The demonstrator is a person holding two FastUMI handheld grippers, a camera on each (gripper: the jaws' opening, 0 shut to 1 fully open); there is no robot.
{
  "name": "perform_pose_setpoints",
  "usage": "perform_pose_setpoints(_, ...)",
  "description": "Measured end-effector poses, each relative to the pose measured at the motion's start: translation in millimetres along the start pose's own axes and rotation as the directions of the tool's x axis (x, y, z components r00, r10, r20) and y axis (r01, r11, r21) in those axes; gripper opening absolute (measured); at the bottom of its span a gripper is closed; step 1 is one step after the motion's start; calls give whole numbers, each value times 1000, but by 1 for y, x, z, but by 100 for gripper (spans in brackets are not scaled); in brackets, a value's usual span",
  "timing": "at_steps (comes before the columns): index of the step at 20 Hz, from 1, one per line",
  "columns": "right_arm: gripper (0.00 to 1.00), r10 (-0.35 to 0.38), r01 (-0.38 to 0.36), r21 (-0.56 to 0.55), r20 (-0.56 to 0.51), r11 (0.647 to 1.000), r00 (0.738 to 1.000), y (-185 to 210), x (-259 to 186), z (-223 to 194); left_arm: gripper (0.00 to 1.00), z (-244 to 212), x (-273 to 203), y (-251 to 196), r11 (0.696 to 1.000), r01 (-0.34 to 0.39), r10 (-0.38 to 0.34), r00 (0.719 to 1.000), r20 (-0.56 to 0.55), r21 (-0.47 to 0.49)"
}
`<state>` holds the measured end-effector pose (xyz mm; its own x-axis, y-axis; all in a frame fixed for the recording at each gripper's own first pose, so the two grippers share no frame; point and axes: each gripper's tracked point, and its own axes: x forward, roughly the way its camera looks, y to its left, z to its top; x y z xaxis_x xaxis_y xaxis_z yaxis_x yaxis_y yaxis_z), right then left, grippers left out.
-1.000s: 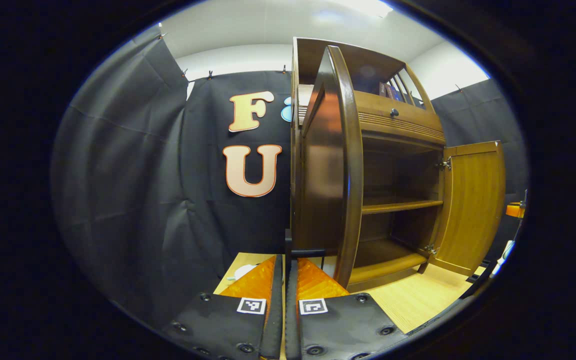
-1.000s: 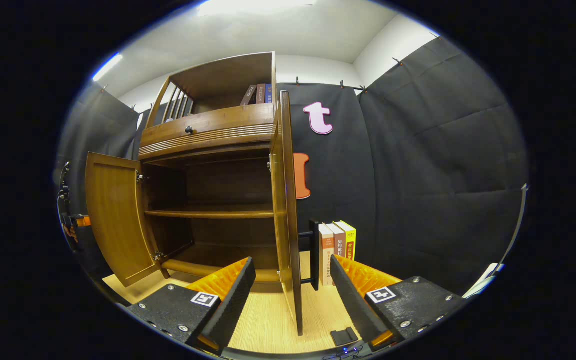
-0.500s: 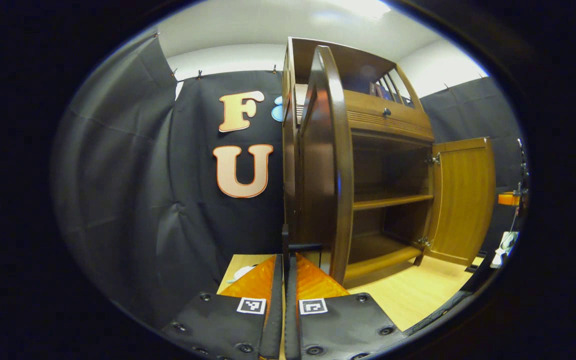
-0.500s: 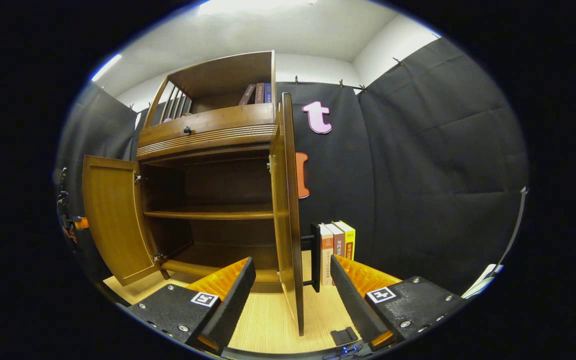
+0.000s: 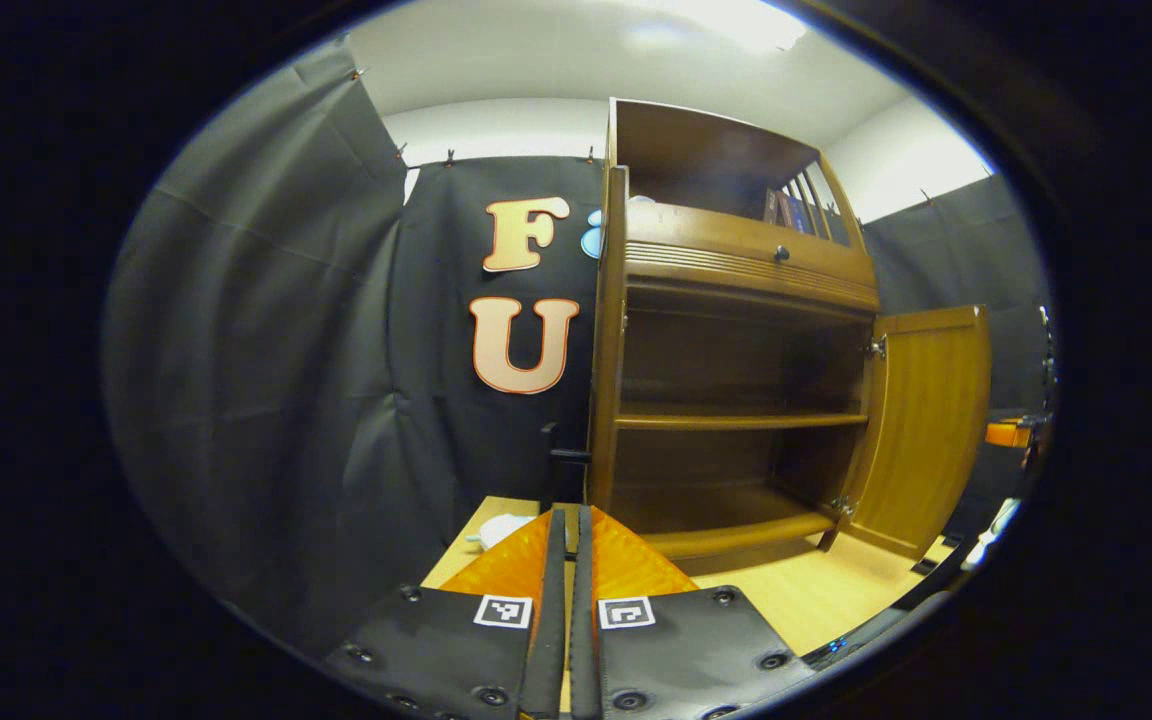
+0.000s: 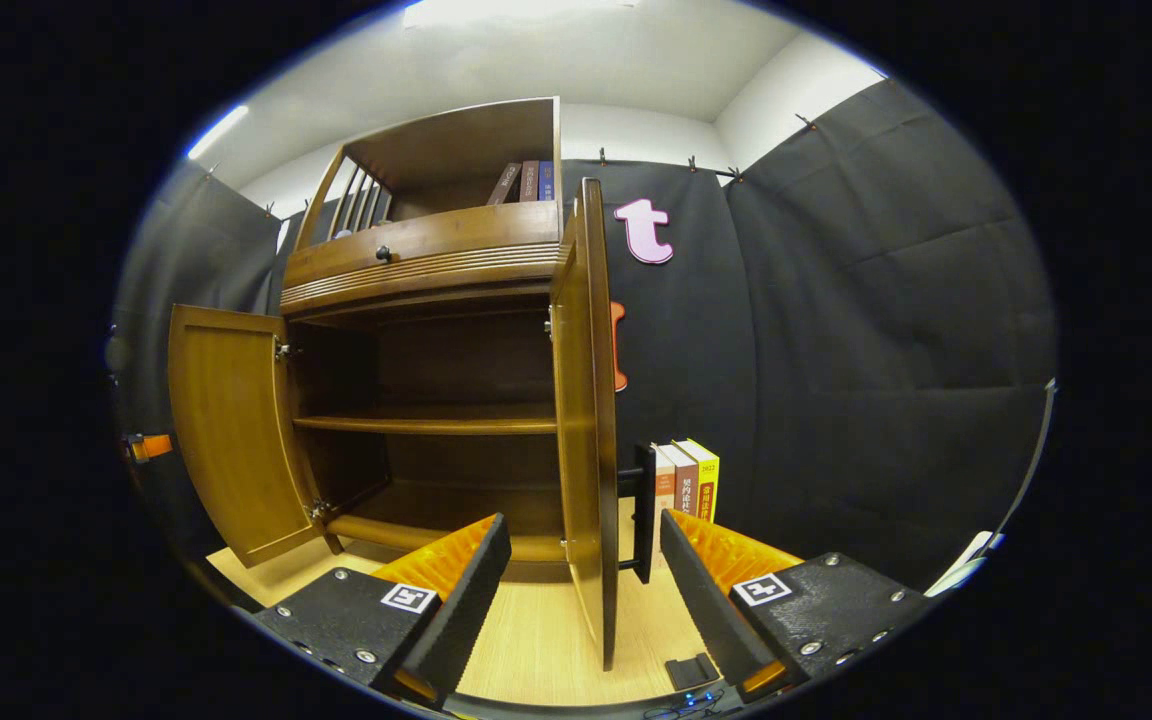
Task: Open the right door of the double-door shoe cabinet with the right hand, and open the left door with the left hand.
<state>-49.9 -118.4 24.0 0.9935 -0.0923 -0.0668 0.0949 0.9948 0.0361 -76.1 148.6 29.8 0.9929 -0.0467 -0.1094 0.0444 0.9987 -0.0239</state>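
Doors [image 6: 591,420] both swung outward, upright; cabinet [image 5: 736,400] open.

The left gripper [image 5: 568,530] is level and points straight ahead, its two fingers [image 5: 556,600] pressed flat together along their whole length with nothing between them. The right gripper [image 6: 584,545] is also level, its fingers [image 6: 461,590] spread wide apart in a V, gripping nothing. In the left gripper view, the right gripper shows small at the far right edge [image 5: 1008,434].
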Motion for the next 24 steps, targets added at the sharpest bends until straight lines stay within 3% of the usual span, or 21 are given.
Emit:
perform_pose_setpoints(2,92,-2,2,1,8,1000,1000,-3,1,1,2,9,1,-26,999,-33,33,999,19,1)
perform_pose_setpoints(3,99,0,0,5,10,1000,1000,-4,1,1,10,13,3,-41,999,-48,48,998,27,-8)
perform_pose_setpoints(4,99,2,-2,6,14,1000,1000,-6,1,2,2,17,6,-56,998,-55,56,998,40,-19)
perform_pose_setpoints(5,99,0,0,0,20,1000,1000,-7,2,3,10,23,9,-72,998,-53,55,997,59,-39)
perform_pose_setpoints(6,92,-2,2,-9,22,1000,1000,-10,3,3,11,28,12,-86,997,-61,65,995,79,-48)
perform_pose_setpoints(7,92,-3,4,-13,24,1000,1000,-11,5,2,2,32,15,-93,996,-76,80,992,95,-46)
perform_pose_setpoints(8,99,-1,1,-12,28,1000,1000,-10,6,2,12,34,17,-100,995,-88,91,990,107,-37)
perform_pose_setpoints(9,99,7,-6,-7,31,1000,999,-8,7,2,20,33,19,-111,997,-78,81,990,118,-27)
perform_pose_setpoints(10,99,14,-14,1,34,1000,999,-7,7,1,20,32,21,-122,998,-69,70,990,121,-11)
perform_pose_setpoints(11,92,22,-23,10,37,1000,999,-6,8,1,19,30,22,-129,998,-65,64,991,114,1)
perform_pose_setpoints(14,92,34,-35,20,40,999,999,-5,9,-1,41,20,28,-145,999,-48,47,994,94,3)
perform_pose_setpoints(15,99,36,-36,17,40,999,999,-5,8,-2,46,15,30,-148,999,-52,51,995,88,6)
perform_pose_setpoints(22,99,30,-30,8,38,1000,999,0,9,-1,92,0,32,-157,998,-65,64,997,50,19)
perform_pose_setpoints(24,99,27,-27,0,35,1000,999,-1,8,-3,96,-1,32,-155,997,-76,75,996,53,12)
